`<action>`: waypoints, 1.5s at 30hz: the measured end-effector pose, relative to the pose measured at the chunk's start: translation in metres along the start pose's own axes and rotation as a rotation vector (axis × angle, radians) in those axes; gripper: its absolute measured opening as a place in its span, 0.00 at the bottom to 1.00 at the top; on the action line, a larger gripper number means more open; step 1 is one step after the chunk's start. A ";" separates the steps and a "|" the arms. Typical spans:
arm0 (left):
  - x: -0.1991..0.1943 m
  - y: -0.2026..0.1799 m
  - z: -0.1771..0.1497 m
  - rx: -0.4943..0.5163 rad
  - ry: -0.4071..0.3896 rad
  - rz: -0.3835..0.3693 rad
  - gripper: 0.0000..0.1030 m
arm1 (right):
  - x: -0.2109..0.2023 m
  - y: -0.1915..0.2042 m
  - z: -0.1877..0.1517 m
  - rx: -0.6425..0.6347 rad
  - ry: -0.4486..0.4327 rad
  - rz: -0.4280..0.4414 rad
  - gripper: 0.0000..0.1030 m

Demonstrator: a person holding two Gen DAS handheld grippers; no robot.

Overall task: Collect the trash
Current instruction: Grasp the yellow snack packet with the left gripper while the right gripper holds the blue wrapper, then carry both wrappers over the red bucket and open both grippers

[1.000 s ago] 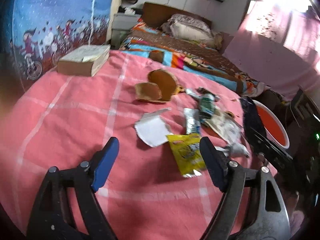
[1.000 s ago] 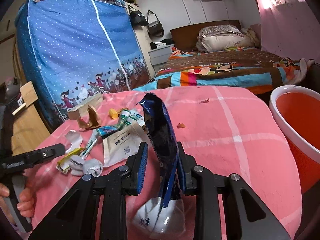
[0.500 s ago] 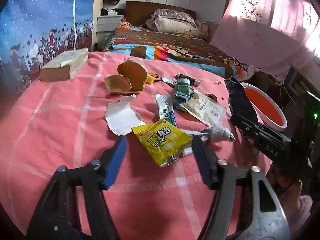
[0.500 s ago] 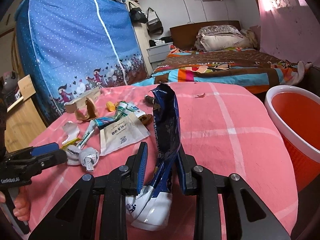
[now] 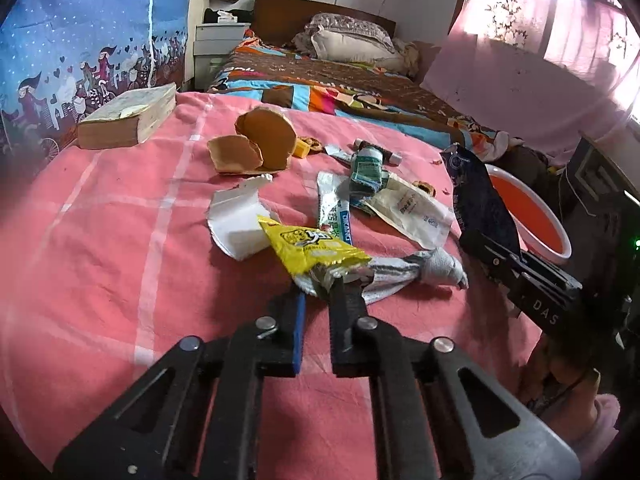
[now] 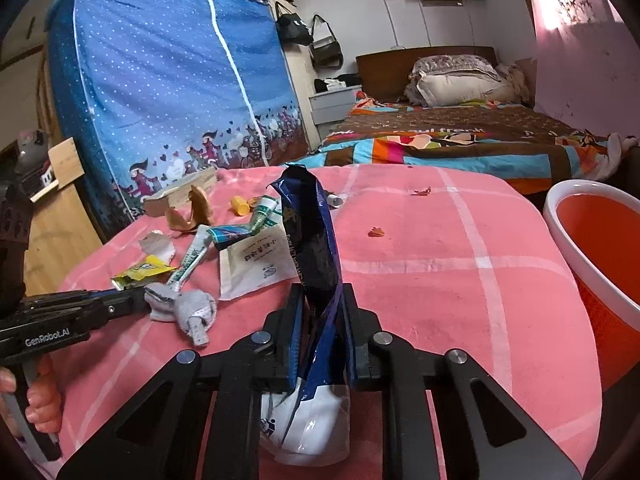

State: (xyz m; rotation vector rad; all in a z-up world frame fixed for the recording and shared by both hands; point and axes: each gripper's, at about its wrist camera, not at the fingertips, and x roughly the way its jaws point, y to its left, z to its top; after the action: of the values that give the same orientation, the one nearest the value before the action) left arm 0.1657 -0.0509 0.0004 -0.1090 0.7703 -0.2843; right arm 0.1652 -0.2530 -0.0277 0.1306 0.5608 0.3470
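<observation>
On the pink checked cloth [image 5: 120,240] lies a yellow snack wrapper [image 5: 312,246]. My left gripper [image 5: 320,286] has its jaws closing on the wrapper's crumpled near end, and the pads pinch it. A tall dark blue bag [image 6: 308,232] with a white bottom stands upright between the fingers of my right gripper [image 6: 320,300], whose jaws are closing tighter on it. In the left wrist view the blue bag [image 5: 476,200] rises at the right. The red bin with a white rim [image 6: 560,216] stands just right of the table.
More litter lies around the wrapper: a torn white paper [image 5: 236,220], brown cardboard pieces [image 5: 256,144], a striped sachet [image 5: 334,212], a white pouch [image 5: 412,208] and a grey wad [image 5: 436,266]. A thick book [image 5: 128,120] sits far left. A bed [image 6: 460,140] lies beyond.
The left jaws came from wide open to nearly together on the yellow wrapper's near end. The right jaws squeezed a little tighter on the blue bag.
</observation>
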 end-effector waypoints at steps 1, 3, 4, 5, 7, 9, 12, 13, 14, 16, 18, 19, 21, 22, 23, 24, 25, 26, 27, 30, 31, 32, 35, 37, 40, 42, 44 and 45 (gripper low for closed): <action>-0.001 0.001 0.000 -0.003 -0.011 0.005 0.10 | -0.001 0.000 0.000 -0.001 -0.007 0.001 0.14; -0.003 0.001 0.000 -0.008 -0.030 0.012 0.07 | -0.003 0.002 -0.001 -0.008 -0.019 0.002 0.14; -0.003 0.001 0.000 -0.010 -0.032 0.015 0.06 | -0.004 0.003 -0.001 -0.015 -0.025 0.000 0.14; -0.003 0.001 0.000 -0.012 -0.034 0.021 0.05 | -0.005 0.004 -0.001 -0.020 -0.027 0.000 0.13; -0.002 0.001 0.000 -0.011 -0.034 0.030 0.05 | -0.004 0.007 -0.002 -0.027 -0.025 0.001 0.13; -0.004 0.001 -0.001 -0.011 -0.051 0.039 0.04 | -0.002 0.008 -0.002 -0.034 -0.020 -0.003 0.13; -0.007 0.000 -0.002 0.000 -0.073 0.041 0.04 | -0.003 0.010 -0.003 -0.045 -0.026 -0.006 0.13; -0.007 -0.001 -0.002 0.005 -0.078 0.046 0.04 | -0.003 0.011 -0.003 -0.048 -0.029 -0.007 0.13; -0.008 -0.002 -0.003 0.008 -0.085 0.051 0.04 | -0.003 0.011 -0.003 -0.050 -0.032 -0.007 0.13; -0.011 -0.004 -0.003 0.015 -0.107 0.056 0.04 | -0.005 0.011 -0.003 -0.051 -0.041 -0.005 0.13; -0.015 -0.005 -0.004 0.025 -0.130 0.055 0.04 | -0.008 0.012 -0.003 -0.055 -0.056 -0.001 0.13; -0.018 -0.007 -0.003 0.031 -0.144 0.051 0.04 | -0.010 0.012 -0.003 -0.053 -0.070 0.002 0.12; -0.023 -0.009 -0.002 0.033 -0.174 0.033 0.04 | -0.014 0.012 -0.001 -0.050 -0.098 0.007 0.12; -0.025 -0.009 0.000 0.032 -0.187 0.022 0.04 | -0.018 0.012 0.001 -0.050 -0.119 0.009 0.12; -0.028 -0.011 0.002 0.031 -0.210 0.008 0.04 | -0.021 0.013 0.003 -0.049 -0.136 0.010 0.12; -0.030 -0.013 0.004 0.031 -0.225 0.001 0.04 | -0.026 0.013 0.006 -0.051 -0.162 0.011 0.12; -0.032 -0.016 0.008 0.034 -0.247 -0.011 0.04 | -0.031 0.015 0.011 -0.059 -0.192 0.012 0.12; -0.034 -0.020 0.012 0.036 -0.263 -0.020 0.04 | -0.035 0.015 0.015 -0.065 -0.213 0.013 0.12; -0.035 -0.024 0.017 0.041 -0.284 -0.031 0.04 | -0.041 0.017 0.021 -0.074 -0.242 0.012 0.12; -0.038 -0.041 0.033 0.075 -0.355 -0.052 0.04 | -0.056 0.017 0.040 -0.099 -0.332 -0.007 0.12; -0.038 -0.049 0.039 0.091 -0.382 -0.060 0.04 | -0.061 0.014 0.047 -0.102 -0.361 -0.012 0.12; -0.039 -0.055 0.044 0.104 -0.404 -0.067 0.04 | -0.065 0.012 0.053 -0.100 -0.384 -0.018 0.12; -0.036 -0.079 0.066 0.148 -0.468 -0.111 0.04 | -0.081 -0.004 0.072 -0.104 -0.465 -0.074 0.12; -0.033 -0.095 0.077 0.177 -0.491 -0.137 0.04 | -0.090 -0.019 0.084 -0.095 -0.512 -0.120 0.12; -0.021 -0.126 0.092 0.233 -0.506 -0.186 0.04 | -0.101 -0.041 0.090 -0.062 -0.556 -0.183 0.12; -0.012 -0.146 0.098 0.266 -0.494 -0.221 0.04 | -0.108 -0.061 0.091 -0.041 -0.573 -0.247 0.12; 0.003 -0.171 0.104 0.300 -0.462 -0.267 0.04 | -0.114 -0.083 0.088 -0.006 -0.577 -0.308 0.12; 0.010 -0.182 0.105 0.314 -0.440 -0.286 0.04 | -0.116 -0.092 0.086 0.012 -0.575 -0.335 0.12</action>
State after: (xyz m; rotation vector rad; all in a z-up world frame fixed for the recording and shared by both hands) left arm 0.2077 -0.2282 0.1051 0.0172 0.2647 -0.6264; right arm 0.1463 -0.3831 0.0822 0.1378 0.0101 -0.0280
